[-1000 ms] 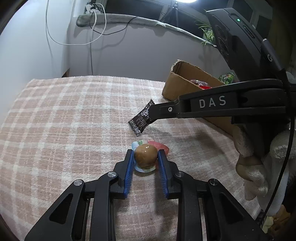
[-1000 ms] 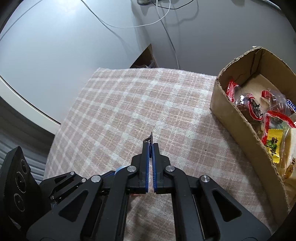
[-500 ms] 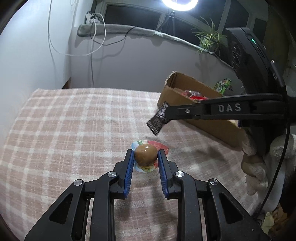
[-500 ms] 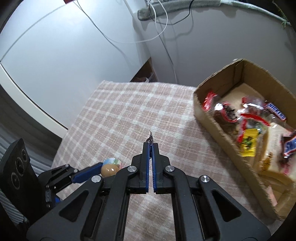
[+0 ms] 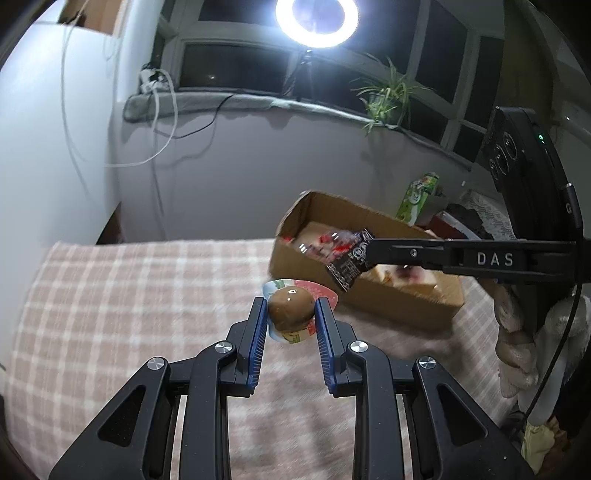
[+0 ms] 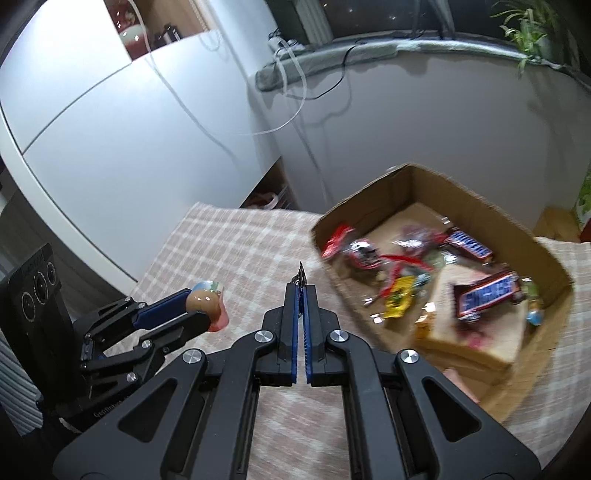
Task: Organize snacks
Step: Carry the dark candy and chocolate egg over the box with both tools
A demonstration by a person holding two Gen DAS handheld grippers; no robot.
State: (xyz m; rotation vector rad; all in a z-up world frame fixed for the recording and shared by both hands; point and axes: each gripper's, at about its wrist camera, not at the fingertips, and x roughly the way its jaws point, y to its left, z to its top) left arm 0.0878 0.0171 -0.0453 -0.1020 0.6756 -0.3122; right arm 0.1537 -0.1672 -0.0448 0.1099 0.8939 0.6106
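My left gripper is shut on a packaged brown egg snack with a colourful wrapper and holds it above the checked tablecloth; it also shows in the right wrist view. My right gripper is shut on a thin black snack packet, seen edge-on at its tips. It holds the packet in the air at the near left edge of the open cardboard box, which holds several wrapped snacks and bars.
The pink-and-white checked tablecloth covers the table. A white wall with hanging cables stands behind. A green carton stands past the box. A ring light and a plant are at the window.
Both grippers have risen off the table with their snacks. The right gripper has carried the black packet towards the box; the left gripper has lifted the egg snack towards it too.
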